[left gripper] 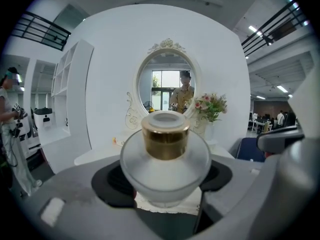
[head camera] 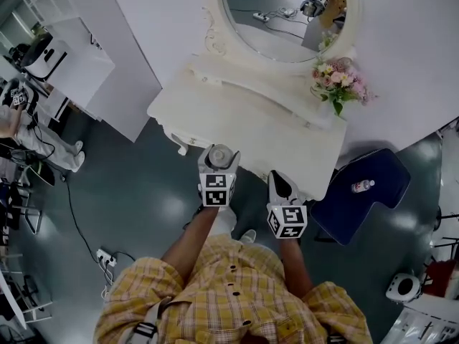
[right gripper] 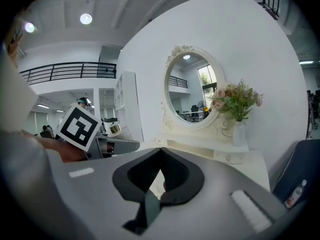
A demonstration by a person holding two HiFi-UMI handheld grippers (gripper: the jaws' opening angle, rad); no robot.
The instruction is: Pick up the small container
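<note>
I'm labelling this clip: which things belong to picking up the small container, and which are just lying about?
Job in hand:
small container
left gripper, shut on it

Lying about:
dressing table
mirror
flowers
bottle on the blue chair
right gripper, shut and empty

- The left gripper (head camera: 218,162) is held out ahead of the body, its jaws clamped on the small container (left gripper: 165,154), which stands upright between them.
- The right gripper (head camera: 282,186) sits just beside it, slightly nearer the body, jaws closed together with nothing between them.
- Both bare forearms (head camera: 188,242) reach forward.
</note>
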